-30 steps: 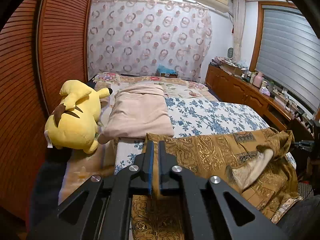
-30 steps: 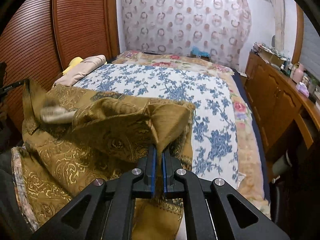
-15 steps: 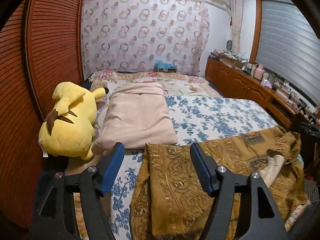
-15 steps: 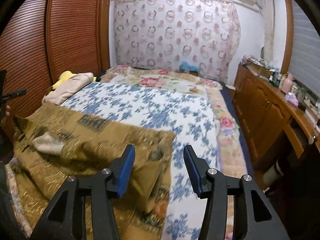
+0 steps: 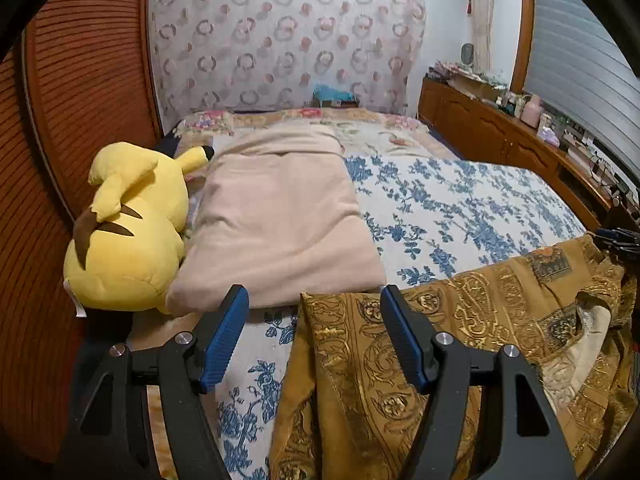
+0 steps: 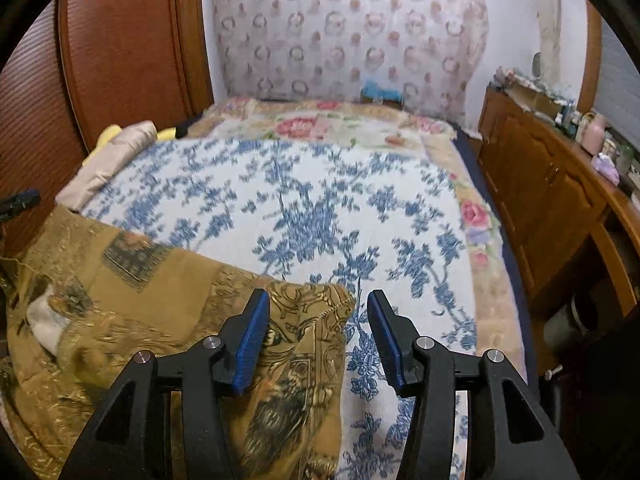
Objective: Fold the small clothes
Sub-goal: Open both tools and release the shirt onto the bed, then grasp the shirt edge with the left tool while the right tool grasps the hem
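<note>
Both fisheye views are lit evenly by soft, warm indoor light with no glare. A black vignette rings each picture, heaviest from 10 to 2 o'clock, and straight lines bow near the rims. The left wrist view is sharp. The right wrist view shows motion blur across the blue floral bedspread [image 6: 320,208] at centre, while the gripper [image 6: 318,336] at 6 o'clock stays crisp.

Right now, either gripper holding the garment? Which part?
Neither. The left gripper and right gripper both have jaws spread open, and the gold patterned garment lies loose on the bed.
</note>
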Tool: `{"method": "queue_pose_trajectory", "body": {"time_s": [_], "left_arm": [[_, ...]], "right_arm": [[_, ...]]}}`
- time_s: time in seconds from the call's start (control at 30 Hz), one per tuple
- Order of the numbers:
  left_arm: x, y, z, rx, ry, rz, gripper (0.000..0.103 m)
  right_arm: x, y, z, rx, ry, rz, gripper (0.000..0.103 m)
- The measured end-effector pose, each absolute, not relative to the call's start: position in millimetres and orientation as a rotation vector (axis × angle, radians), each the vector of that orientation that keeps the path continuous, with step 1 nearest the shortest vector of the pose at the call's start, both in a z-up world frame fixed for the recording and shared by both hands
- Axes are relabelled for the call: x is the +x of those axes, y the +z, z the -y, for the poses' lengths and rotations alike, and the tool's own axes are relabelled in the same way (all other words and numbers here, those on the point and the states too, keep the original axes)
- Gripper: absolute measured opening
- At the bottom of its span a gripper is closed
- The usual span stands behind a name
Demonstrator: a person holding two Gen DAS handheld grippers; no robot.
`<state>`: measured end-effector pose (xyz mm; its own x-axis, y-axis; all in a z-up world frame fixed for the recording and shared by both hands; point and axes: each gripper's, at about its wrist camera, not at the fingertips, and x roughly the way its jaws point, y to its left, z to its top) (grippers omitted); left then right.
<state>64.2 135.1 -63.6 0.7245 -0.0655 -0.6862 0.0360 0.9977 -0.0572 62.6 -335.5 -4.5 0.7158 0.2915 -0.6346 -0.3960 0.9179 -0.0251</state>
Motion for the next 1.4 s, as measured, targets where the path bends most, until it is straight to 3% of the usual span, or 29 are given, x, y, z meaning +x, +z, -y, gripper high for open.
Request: {"method": "queue_pose_trajectory", "body": {"time_s": [0.3, 0.37, 0.47, 0.8, 0.87, 0.93, 1.07, 1.1, 1.27, 1.4], "left_arm": [[83.0, -86.9, -141.6, -0.065, -0.047, -0.85, 0.069], [83.7, -90.2, -139.0, -0.065, -0.066, -0.863, 0.06], [84.9, -95.2, -133.5, -0.048, -0.086, -0.882, 0.055], [91.7, -102.9, -129.6, -0.048, -0.129, -0.932, 0.051], [91.7, -102.8, -128.2, -0.051, -0.155, -0.935, 0.039], [91.4, -102.3, -125.7, -0.049, -0.178, -0.941, 0.03], [88.3, -97.9, -118.0, -0.021, -0.196, -0.937, 0.01], [86.2, -94.9, -116.1, -0.013, -0.192, -0.927, 0.009], [64.2, -56.9, -109.3, -0.027, -0.206, -0.799, 0.007], [48.1, -9.8, -107.8, -0.054, -0.226, -0.67, 0.007]], "right_arm": [[97.7, -23.7, 334.8, -0.158, 0.384, -0.776, 0.053], [99.5, -23.9, 334.6, -0.16, 0.381, -0.777, 0.053], [103.6, -24.8, 335.5, -0.156, 0.375, -0.777, 0.053], [111.5, -34.4, 328.8, -0.183, 0.42, -0.812, 0.053], [113.0, -34.8, 329.3, -0.184, 0.434, -0.818, 0.052], [112.9, -35.2, 329.2, -0.187, 0.445, -0.82, 0.047], [108.5, -35.4, 325.7, -0.186, 0.505, -0.822, 0.02], [106.9, -35.8, 324.4, -0.189, 0.519, -0.82, 0.013], [86.7, -20.5, 325.7, -0.152, 0.557, -0.734, 0.008], [46.7, 31.8, 329.0, -0.111, 0.582, -0.565, 0.008]]}}
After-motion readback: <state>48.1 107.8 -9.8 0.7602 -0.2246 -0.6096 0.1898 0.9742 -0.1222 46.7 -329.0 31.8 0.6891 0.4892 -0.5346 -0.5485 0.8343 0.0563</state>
